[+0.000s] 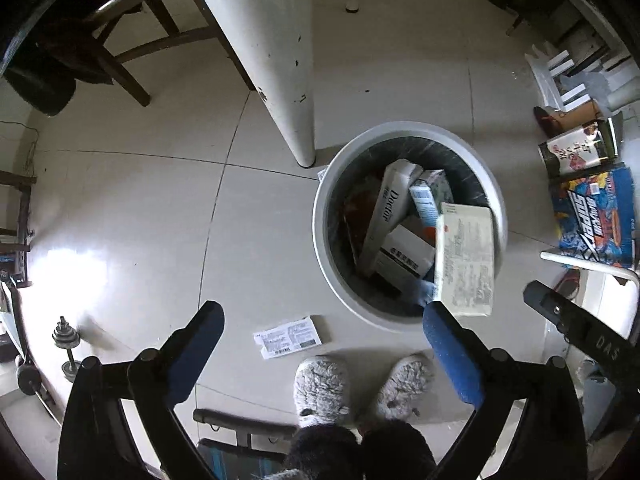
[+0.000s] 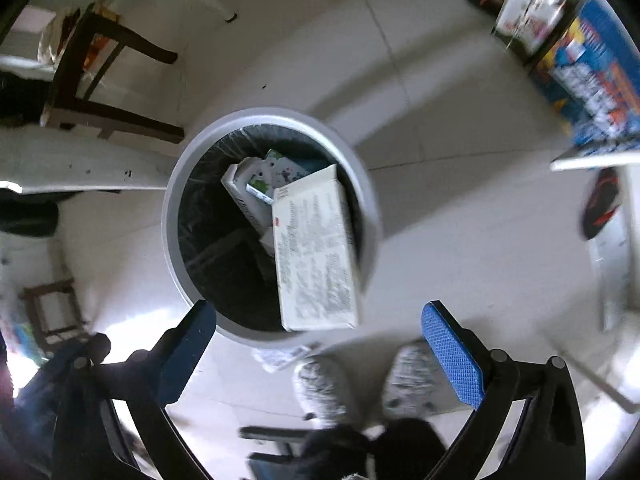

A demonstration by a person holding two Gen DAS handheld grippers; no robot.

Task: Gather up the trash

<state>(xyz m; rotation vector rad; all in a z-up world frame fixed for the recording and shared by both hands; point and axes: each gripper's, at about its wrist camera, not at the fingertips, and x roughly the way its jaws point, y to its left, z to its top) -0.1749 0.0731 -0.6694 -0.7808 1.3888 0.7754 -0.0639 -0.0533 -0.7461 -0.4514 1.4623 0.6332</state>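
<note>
A round grey trash bin [image 1: 332, 256] with a black liner stands on the tiled floor and holds several cardboard boxes. It also shows in the right wrist view [image 2: 172, 240]. A cream printed box [image 1: 466, 258] hangs over the bin's near right rim, blurred, free of both grippers; it shows too in the right wrist view [image 2: 316, 256]. My left gripper [image 1: 322, 344] is open and empty above the floor in front of the bin. My right gripper [image 2: 320, 344] is open and empty just above the bin's near rim. A small flat white packet [image 1: 288, 337] lies on the floor before the bin.
A white table leg [image 1: 280, 60] stands just behind the bin. A wooden chair [image 1: 120, 48] is at the far left. Colourful boxes [image 1: 596, 216] line the right side. Dumbbells [image 1: 66, 340] lie at the left. The person's slippers [image 1: 324, 388] are at the near edge.
</note>
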